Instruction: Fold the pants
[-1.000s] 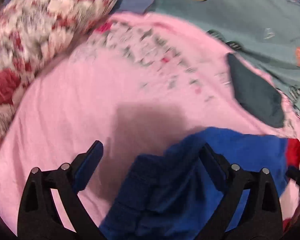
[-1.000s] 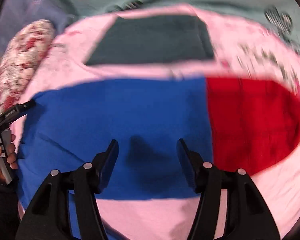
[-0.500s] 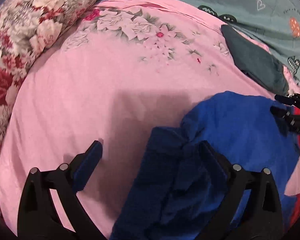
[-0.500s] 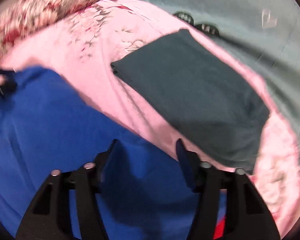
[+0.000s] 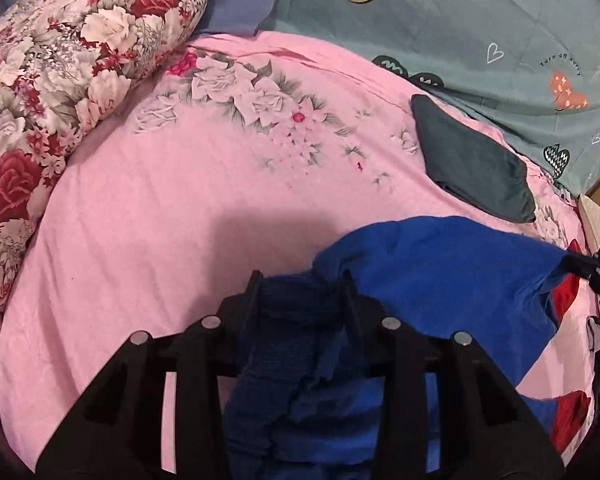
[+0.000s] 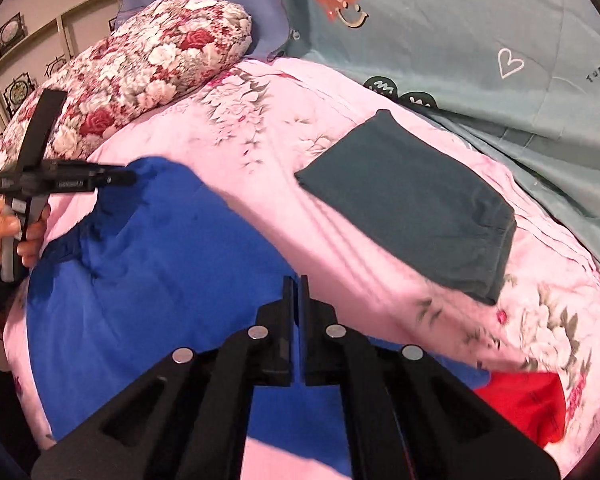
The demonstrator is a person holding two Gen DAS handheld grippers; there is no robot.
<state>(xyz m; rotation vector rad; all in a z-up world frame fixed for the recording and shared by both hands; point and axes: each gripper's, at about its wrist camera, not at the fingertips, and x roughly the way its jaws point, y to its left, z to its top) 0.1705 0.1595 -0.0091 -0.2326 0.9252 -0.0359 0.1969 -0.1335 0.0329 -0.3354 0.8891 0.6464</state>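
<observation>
Two claws: pinching opposite edges to lift a fold.
Left claw (image 5: pixel 302 294): just closed, clamping bunched blue pants (image 5: pixel 440 264).
Right claw (image 6: pixel 296 292): just closed tight, nipping the near blue edge.

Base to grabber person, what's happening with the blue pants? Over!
Left hand-held gripper just closed on bunched blue pants. Right hand-held gripper shut on their edge. Folded dark garment lies apart; nothing in the way.

Left gripper (image 5: pixel 302 286) angled down, jaws just closed on fabric, right gripper (image 6: pixel 296 292) jaws pressed together

Pink floral bed (image 5: pixel 172 208), shelved wall (image 6: pixel 28 40)
</observation>
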